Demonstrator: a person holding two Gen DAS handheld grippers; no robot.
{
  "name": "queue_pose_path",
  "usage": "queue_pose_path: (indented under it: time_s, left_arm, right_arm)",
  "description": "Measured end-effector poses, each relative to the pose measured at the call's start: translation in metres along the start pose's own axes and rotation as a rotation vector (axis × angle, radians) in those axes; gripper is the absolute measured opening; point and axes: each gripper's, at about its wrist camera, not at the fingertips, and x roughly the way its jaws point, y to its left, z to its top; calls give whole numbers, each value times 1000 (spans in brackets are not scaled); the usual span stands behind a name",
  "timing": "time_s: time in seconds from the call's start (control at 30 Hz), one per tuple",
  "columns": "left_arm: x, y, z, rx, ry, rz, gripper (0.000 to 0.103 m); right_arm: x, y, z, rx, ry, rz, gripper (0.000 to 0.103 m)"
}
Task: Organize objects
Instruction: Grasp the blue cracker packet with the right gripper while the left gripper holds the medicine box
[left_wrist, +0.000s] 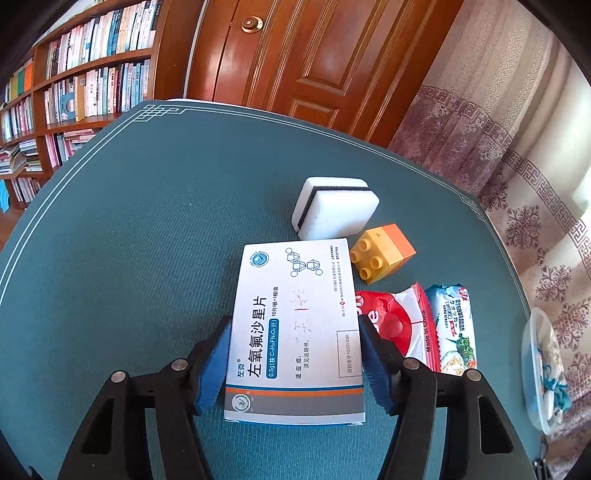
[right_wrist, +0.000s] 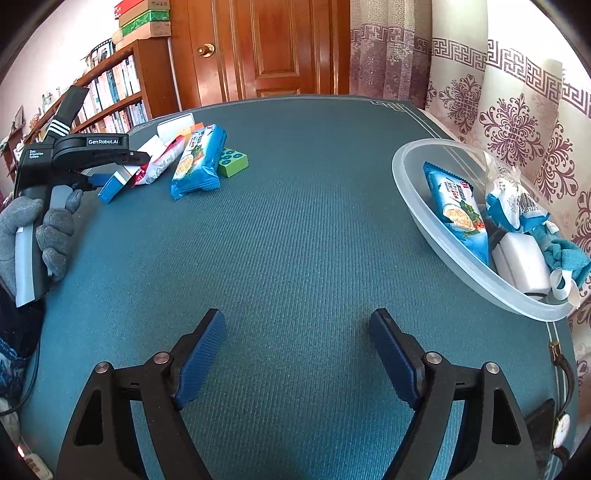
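My left gripper (left_wrist: 293, 328) is shut on a white medicine box (left_wrist: 295, 325); both blue pads press its long sides. The box lies flat on the green table mat (left_wrist: 147, 229). In the right wrist view the left gripper (right_wrist: 92, 173) shows at the far left with the box (right_wrist: 112, 186) between its fingers. Beyond the box lie a white sponge (left_wrist: 334, 210), an orange-yellow toy block (left_wrist: 382, 251), a red-white packet (left_wrist: 402, 325) and a blue cracker packet (left_wrist: 452, 328). My right gripper (right_wrist: 297, 332) is open and empty above bare mat.
A clear plastic bowl (right_wrist: 417, 192) at the right table edge holds a cracker packet (right_wrist: 458, 214), a sponge (right_wrist: 522, 266) and a teal cloth (right_wrist: 565, 254). A green block (right_wrist: 232, 160) lies by another cracker packet (right_wrist: 197, 162). A curtain, door and bookshelf surround the table.
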Motion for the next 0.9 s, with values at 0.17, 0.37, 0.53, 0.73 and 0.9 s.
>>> queue_pose_path:
  time_s: [0.17, 0.37, 0.53, 0.73, 0.9]
  left_arm:
    - [-10, 0, -2, -3, -17, -1, 67]
    - [-25, 3, -9, 9, -50, 52, 67]
    - [-35, 5, -18, 27, -81, 116, 67]
    - [-43, 2, -24, 60, -117, 147, 67]
    - [-45, 2, -27, 64, -123, 137, 67]
  right_arm:
    - [2, 2, 0, -14, 6, -10, 85]
    - [4, 7, 1, -33, 13, -23, 88]
    - [4, 8, 2, -31, 15, -34, 88]
    - [11, 18, 19, -14, 24, 6, 84]
    - [15, 40, 48, -45, -30, 37, 81]
